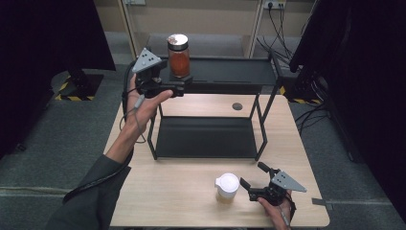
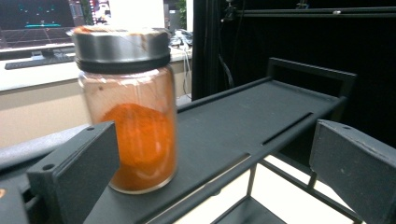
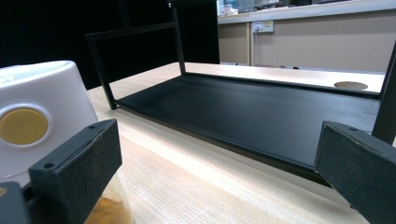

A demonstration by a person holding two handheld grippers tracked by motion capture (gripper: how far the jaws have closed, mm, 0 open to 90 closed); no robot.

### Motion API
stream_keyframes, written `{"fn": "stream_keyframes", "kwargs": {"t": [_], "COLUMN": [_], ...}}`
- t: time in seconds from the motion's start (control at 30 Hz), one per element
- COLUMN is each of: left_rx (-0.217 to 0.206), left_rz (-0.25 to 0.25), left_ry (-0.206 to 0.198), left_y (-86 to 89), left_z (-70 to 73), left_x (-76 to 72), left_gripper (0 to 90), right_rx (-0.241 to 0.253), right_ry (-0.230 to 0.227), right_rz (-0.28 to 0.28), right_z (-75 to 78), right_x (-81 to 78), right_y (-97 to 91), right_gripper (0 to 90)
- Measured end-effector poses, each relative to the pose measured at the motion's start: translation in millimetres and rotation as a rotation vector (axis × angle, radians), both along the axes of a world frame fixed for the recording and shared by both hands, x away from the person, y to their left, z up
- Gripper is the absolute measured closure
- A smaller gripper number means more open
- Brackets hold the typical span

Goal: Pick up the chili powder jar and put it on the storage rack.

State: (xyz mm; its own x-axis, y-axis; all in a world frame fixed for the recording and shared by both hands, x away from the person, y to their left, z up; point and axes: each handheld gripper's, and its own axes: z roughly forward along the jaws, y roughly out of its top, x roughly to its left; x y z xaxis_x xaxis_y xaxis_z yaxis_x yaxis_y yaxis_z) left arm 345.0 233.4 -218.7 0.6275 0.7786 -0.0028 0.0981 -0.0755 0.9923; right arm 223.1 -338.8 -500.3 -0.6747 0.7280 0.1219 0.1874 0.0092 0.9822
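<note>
A glass jar of orange powder (image 1: 178,61) with a silver lid stands at the left end of the black rack's top shelf (image 1: 230,72). My left gripper (image 1: 184,82) is held at that shelf's front edge, open, just short of the jar. In the left gripper view the orange jar (image 2: 135,116) rises behind the left jaw, with the gripper (image 2: 215,140) spread wide. A white-lidded jar (image 1: 227,185) of yellowish powder stands on the table's front. My right gripper (image 1: 253,175) is open just to its right. The white-lidded jar (image 3: 32,121) sits beside the left jaw of that gripper (image 3: 215,140).
The rack's lower shelf (image 1: 206,136) lies bare on the wooden table (image 1: 167,191); the lower shelf (image 3: 261,112) stretches ahead in the right gripper view. A round cable hole (image 1: 237,106) is behind it. Dark curtains flank both sides, and cables (image 1: 282,43) trail on the floor at back right.
</note>
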Motion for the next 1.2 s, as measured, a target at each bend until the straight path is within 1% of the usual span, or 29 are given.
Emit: {"fn": "stream_keyframes", "kwargs": {"t": [0.03, 0.1, 0.13, 0.2, 0.3, 0.37, 0.53, 0.57, 0.6, 0.8, 0.83, 0.9, 1.0, 1.1, 1.13, 1.2], "left_rx": [-0.009, -0.010, -0.010, -0.027, -0.017, -0.023, -0.028, -0.031, -0.031, -0.055, -0.062, -0.068, -0.080, -0.077, -0.072, -0.075], "left_rz": [-0.011, -0.019, -0.019, -0.040, -0.043, -0.057, -0.077, -0.086, -0.086, -0.112, -0.122, -0.125, -0.135, -0.140, -0.140, -0.144], "left_ry": [-0.004, -0.012, -0.012, -0.005, -0.014, -0.017, -0.022, -0.024, -0.024, -0.028, -0.027, -0.028, -0.031, -0.033, -0.036, -0.032], "left_y": [1.4, 2.6, 2.6, 5.0, 4.4, 4.8, 5.9, 6.9, 6.9, 10.5, 11.9, 12.5, 14.3, 15.0, 15.3, 15.9], "left_z": [-4.2, -8.1, -8.1, -13.3, -15.6, -19.7, -26.1, -29.6, -29.6, -41.8, -45.8, -48.0, -55.9, -59.3, -63.1, -65.5], "left_x": [-3.4, -6.5, -6.5, -9.0, -12.4, -17.4, -24.7, -28.5, -28.5, -38.1, -40.8, -42.2, -46.8, -48.3, -50.0, -50.2], "left_gripper": [1.2, 1.3, 1.3, 1.2, 1.3, 1.3, 1.3, 1.3, 1.4, 1.4, 1.4, 1.4, 1.4, 1.4, 1.4, 1.4], "right_rx": [0.000, 0.000, 0.000, 0.000, 0.000, -0.001, 0.001, 0.001, 0.001, 0.000, 0.001, 0.001, 0.001, 0.001, 0.000, 0.000], "right_ry": [0.000, 0.001, 0.002, 0.002, 0.002, 0.001, 0.002, 0.003, 0.003, 0.002, 0.003, 0.003, 0.003, 0.003, 0.003, 0.003], "right_rz": [0.000, 0.000, 0.001, 0.001, 0.000, 0.001, 0.000, 0.000, 0.000, 0.000, 0.000, 0.000, -0.001, 0.000, 0.000, 0.000], "right_z": [0.0, 0.0, 0.0, -0.1, -0.2, -0.2, -0.3, -0.3, -0.3, -0.4, -0.5, -0.6, -0.6, -0.6, -0.6, -0.6], "right_x": [-0.1, 0.0, 0.0, 0.1, 0.0, -0.1, -0.1, 0.0, 0.0, 0.0, 0.0, 0.1, 0.0, 0.0, 0.0, 0.0], "right_y": [0.1, 0.3, 0.4, 0.6, 0.6, 0.8, 0.6, 0.6, 0.6, 0.9, 0.9, 0.8, 0.8, 0.9, 0.9, 1.0], "right_gripper": [1.0, 1.0, 1.0, 1.0, 1.0, 1.0, 1.0, 1.0, 1.0, 1.0, 1.0, 1.0, 1.0, 1.0, 1.0, 1.0]}}
